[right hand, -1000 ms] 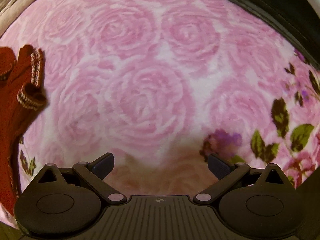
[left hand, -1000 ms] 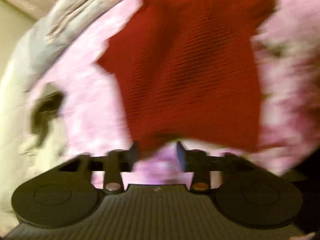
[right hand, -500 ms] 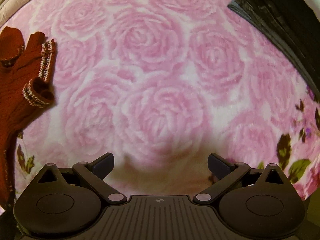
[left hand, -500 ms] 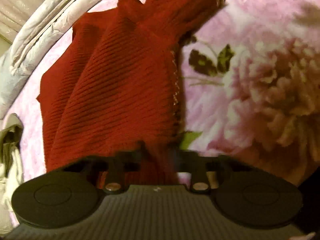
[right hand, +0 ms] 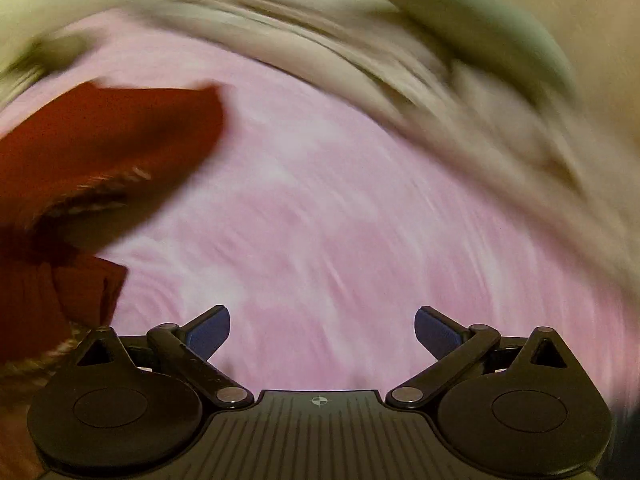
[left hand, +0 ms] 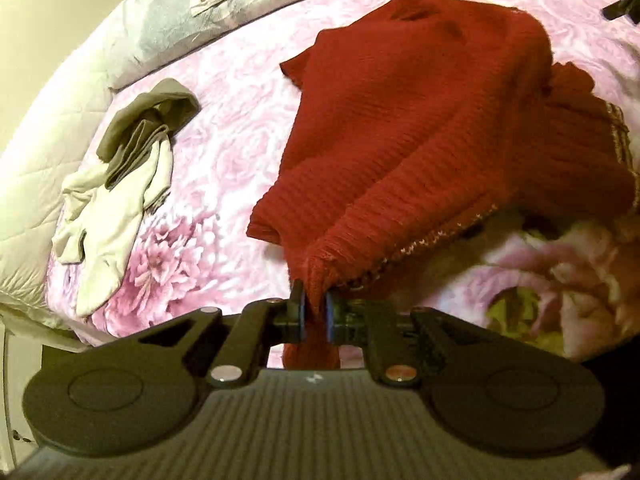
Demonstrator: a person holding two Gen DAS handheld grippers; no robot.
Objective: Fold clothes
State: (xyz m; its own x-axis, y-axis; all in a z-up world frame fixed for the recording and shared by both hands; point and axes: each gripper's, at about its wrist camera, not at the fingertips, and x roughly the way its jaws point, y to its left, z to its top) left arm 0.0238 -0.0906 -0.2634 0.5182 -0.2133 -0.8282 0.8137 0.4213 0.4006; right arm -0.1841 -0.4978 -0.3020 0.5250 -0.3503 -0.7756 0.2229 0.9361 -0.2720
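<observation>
The left hand-held gripper point(left hand: 314, 312), its jaws just closed, pinches the red knit sweater point(left hand: 420, 128) at a bunched edge. The right hand-held gripper point(right hand: 322, 330) gapes empty. The soft knit will likely sag and stretch; take an opposite edge.

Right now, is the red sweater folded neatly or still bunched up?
Bunched up. The red sweater lies rumpled on the pink blanket, one edge pinched in the left gripper.

Sweater point(left hand: 420, 120) on blanket point(left hand: 240, 92), right of garments point(left hand: 120, 184)

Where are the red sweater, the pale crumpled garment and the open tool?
red sweater point(left hand: 420, 120), left wrist view, middle of its knit body
pale crumpled garment point(left hand: 116, 208), left wrist view, its light lower part
right tool point(right hand: 322, 330), right wrist view, gap between its fingertips
</observation>
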